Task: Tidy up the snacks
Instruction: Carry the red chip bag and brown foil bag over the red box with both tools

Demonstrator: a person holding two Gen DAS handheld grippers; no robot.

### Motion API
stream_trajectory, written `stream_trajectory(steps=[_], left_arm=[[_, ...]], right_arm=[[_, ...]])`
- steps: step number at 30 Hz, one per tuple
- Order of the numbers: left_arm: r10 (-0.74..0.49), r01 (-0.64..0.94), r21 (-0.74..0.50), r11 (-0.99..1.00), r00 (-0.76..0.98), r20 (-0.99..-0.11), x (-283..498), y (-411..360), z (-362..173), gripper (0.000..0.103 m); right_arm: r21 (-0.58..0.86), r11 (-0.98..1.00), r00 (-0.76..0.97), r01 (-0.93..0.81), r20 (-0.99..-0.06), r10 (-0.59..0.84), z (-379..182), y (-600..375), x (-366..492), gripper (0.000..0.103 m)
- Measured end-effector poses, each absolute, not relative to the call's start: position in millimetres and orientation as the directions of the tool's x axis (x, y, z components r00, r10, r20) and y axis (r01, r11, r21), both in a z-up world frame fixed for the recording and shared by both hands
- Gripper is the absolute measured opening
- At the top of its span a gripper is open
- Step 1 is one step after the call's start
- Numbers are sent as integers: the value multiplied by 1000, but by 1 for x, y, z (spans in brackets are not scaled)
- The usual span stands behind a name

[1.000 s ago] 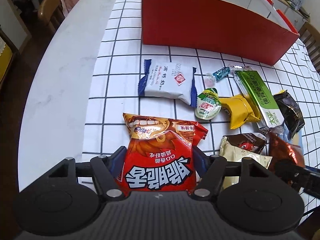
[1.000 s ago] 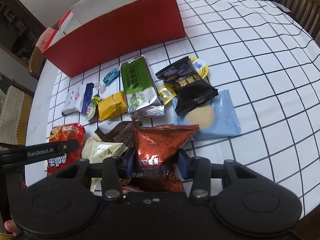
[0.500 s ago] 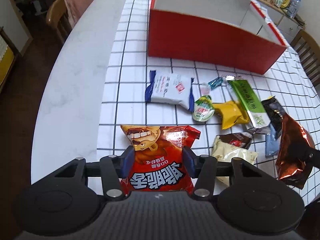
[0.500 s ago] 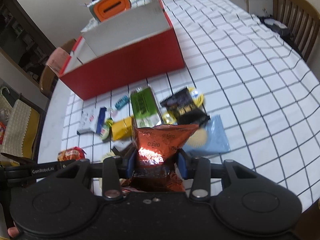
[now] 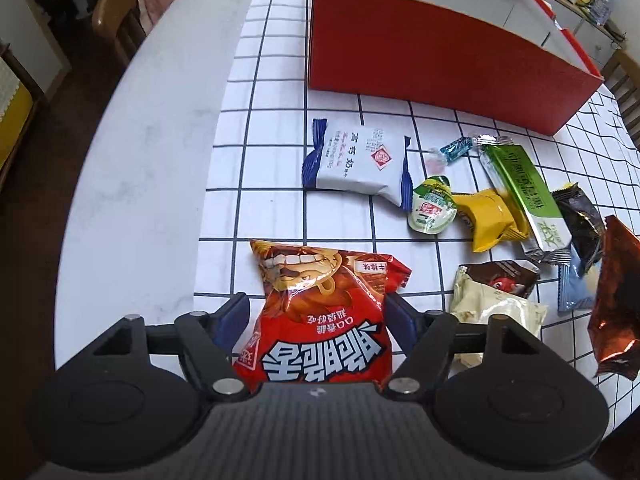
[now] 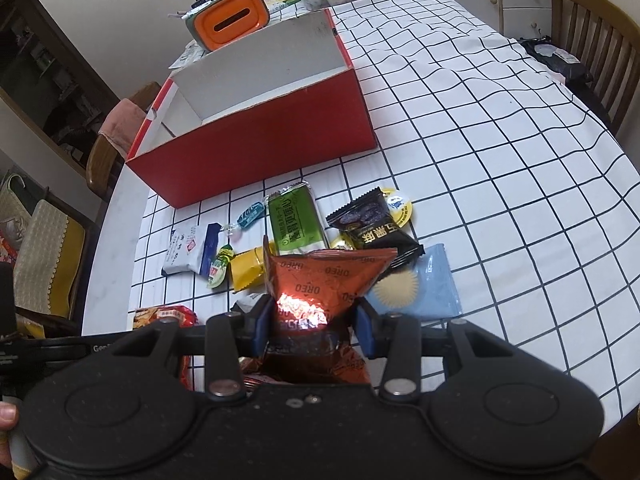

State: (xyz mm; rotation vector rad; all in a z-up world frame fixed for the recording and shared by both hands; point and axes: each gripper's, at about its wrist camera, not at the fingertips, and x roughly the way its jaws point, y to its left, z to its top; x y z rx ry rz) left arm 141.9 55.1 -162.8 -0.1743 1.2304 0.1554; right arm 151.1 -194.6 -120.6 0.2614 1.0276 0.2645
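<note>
My left gripper (image 5: 318,322) is shut on a red chip bag (image 5: 320,320) and holds it just above the table's near edge. My right gripper (image 6: 312,326) is shut on a shiny copper Oreo bag (image 6: 320,280), lifted above the snack pile; the bag also shows in the left wrist view (image 5: 616,300). An open red box (image 6: 256,136) with a white inside stands behind the pile, and also shows in the left wrist view (image 5: 440,56). A white-and-blue packet (image 5: 360,160), a green bar (image 5: 524,192) and a yellow packet (image 5: 488,216) lie between.
A black packet (image 6: 374,228), a light blue packet (image 6: 416,284), a small jelly cup (image 5: 432,208) and a cream-brown packet (image 5: 496,296) lie on the checked tablecloth (image 6: 500,160). An orange container (image 6: 232,20) stands behind the box. Wooden chairs (image 6: 596,44) flank the table.
Both grippers have lifted their bags off the table. The right one rose higher, so the box's inside shows. The left gripper moved forward toward the box.
</note>
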Motion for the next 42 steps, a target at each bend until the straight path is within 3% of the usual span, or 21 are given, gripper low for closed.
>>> stream_trajectory(steps=[19, 28, 42], left_arm=[[3, -231, -77, 970, 330, -944, 137, 60, -162, 69], [16, -211, -81, 974, 423, -906, 145, 52, -109, 69], [89, -181, -15, 983, 554, -828, 234, 43, -38, 69]], right_arm=[[338, 936, 488, -100, -803, 342, -119, -197, 156, 42], [318, 930, 514, -183, -776, 366, -95, -194, 172, 42], [218, 915, 590, -341, -708, 388, -43, -175, 263, 42]])
